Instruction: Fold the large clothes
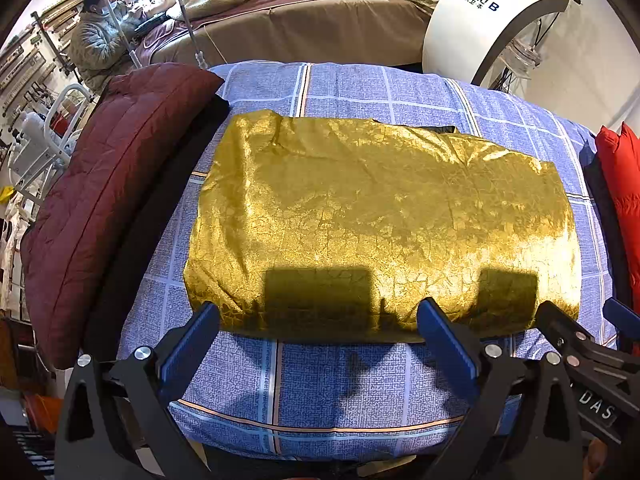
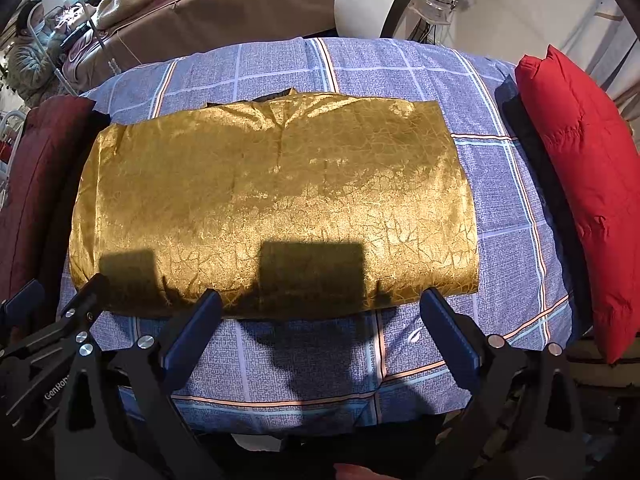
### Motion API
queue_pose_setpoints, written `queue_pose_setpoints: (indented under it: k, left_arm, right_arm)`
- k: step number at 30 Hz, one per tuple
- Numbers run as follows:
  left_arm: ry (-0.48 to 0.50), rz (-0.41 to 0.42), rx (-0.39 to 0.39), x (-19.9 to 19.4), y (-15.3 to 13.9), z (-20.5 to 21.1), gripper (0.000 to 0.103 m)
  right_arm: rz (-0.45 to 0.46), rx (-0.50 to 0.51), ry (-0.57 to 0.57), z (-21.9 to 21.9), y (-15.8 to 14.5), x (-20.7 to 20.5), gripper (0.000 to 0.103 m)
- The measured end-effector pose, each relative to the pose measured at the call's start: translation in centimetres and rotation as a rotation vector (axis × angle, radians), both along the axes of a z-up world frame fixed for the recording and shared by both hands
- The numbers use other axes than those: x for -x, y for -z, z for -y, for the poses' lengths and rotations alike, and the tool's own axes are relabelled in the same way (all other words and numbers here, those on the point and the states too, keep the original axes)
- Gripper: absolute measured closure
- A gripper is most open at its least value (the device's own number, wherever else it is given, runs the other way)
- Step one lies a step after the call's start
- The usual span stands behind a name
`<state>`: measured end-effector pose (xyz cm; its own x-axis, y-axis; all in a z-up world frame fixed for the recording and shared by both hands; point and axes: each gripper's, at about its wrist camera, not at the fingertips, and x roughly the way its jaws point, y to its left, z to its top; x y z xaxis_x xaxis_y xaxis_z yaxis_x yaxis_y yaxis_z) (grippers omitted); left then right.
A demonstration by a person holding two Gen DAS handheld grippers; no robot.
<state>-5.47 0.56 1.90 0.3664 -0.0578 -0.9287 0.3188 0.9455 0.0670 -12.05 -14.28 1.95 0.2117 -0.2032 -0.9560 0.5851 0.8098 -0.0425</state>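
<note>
while both tools are hovering over the near edge of the checked sheet (image 1: 340, 384), the left gripper (image 1: 318, 312) and right gripper (image 2: 322, 300) are gaping wide, holding nothing. the folded gold garment (image 1: 380, 216) is lying just ahead at twelve o'clock. the left view is showing the maroon quilted coat (image 1: 100, 200) at nine o'clock; the right view is showing the whole red padded jacket (image 2: 576, 184) at three o'clock.
</note>
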Motion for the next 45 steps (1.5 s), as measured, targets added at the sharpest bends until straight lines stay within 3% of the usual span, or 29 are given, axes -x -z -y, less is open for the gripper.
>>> queue_pose_setpoints:
  k: [45]
  left_arm:
    - [-0.004,-0.001,0.000,0.05,-0.10,-0.14,0.006]
  right_arm:
    - [0.000,0.006,-0.003,-0.27,-0.22,0.10,0.006]
